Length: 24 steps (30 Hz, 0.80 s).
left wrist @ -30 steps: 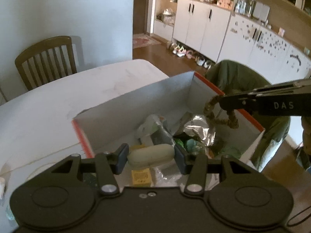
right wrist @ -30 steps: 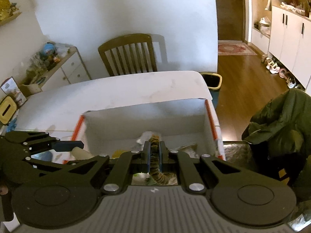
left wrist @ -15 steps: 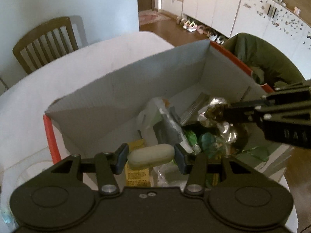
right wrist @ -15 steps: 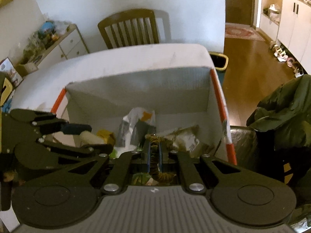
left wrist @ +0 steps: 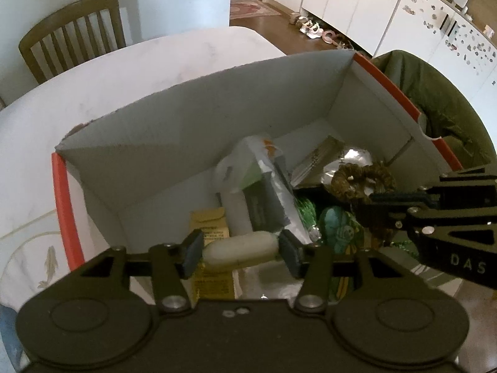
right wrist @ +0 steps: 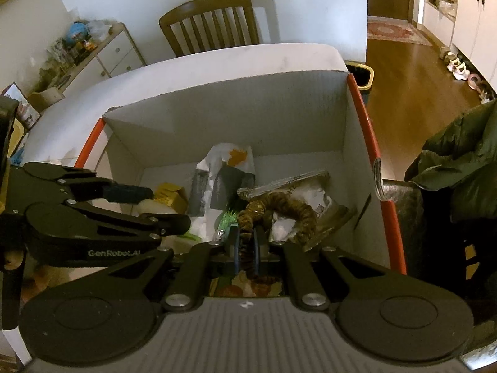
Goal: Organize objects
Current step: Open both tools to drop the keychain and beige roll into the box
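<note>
A white surface point(left wrist: 130, 71) carries an open cardboard box point(left wrist: 192, 118) with grey inner walls and an orange-red outer rim; a wooden chair point(right wrist: 211, 21) stands at the far edge of the surface, and a dark green jacket point(right wrist: 459, 152) is draped just beside the right wall of the box. Inside the box lies a loose pile: a white plastic-wrapped packet point(left wrist: 248, 171), a yellow carton point(left wrist: 211, 220), a foil pouch point(right wrist: 298, 192) and a green-printed wrapper point(left wrist: 338, 227). Both tools are over the open box. The left gripper point(left wrist: 240, 248) holds a pale oblong capsule-shaped object point(left wrist: 240, 247) crosswise, jaws clamped on its two ends, above the near left part of the box over the yellow carton. The right gripper point(right wrist: 247, 242) has its jaws nearly together, pinching a brown mottled scrunchie point(right wrist: 279, 209); the loop of the scrunchie arches forward and rests on the foil pouch in the right half of the box.
</note>
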{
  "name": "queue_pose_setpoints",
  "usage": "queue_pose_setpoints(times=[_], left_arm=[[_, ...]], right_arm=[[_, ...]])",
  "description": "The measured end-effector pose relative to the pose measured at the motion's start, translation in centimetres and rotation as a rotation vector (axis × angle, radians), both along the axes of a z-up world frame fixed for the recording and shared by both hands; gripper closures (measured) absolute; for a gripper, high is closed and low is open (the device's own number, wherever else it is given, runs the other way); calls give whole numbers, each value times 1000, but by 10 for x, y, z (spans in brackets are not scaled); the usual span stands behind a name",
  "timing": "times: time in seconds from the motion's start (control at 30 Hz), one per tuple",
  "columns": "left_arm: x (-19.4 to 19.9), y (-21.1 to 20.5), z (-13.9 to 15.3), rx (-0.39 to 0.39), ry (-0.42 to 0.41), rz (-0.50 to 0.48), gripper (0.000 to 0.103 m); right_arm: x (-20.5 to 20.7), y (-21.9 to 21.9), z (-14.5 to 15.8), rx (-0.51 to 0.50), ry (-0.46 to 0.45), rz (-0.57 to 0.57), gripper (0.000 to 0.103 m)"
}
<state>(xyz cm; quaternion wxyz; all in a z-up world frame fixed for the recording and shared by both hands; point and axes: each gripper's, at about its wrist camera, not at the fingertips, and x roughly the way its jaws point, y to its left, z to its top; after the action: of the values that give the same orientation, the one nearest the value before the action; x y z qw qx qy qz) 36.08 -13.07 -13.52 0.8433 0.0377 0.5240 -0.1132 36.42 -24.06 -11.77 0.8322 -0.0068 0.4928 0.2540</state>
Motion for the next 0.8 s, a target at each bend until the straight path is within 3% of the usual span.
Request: queue_pose_setpoints(times=[0.13, 0.3, 0.4, 0.8], left_arm=[[-4, 0, 5, -6, -21, -7, 38], [-13, 1, 13, -14, -46, -18, 36], [-20, 3, 22, -32, -72, -10, 28], [-62, 26, 66, -102, -191, 15, 22]], right_arm=[[-1, -4, 2, 17, 13, 4, 88], [-9, -7, 11, 42, -8, 8, 57], [-15, -9, 17, 50, -25, 12, 53], [-45, -9, 58, 97, -118, 36, 40]])
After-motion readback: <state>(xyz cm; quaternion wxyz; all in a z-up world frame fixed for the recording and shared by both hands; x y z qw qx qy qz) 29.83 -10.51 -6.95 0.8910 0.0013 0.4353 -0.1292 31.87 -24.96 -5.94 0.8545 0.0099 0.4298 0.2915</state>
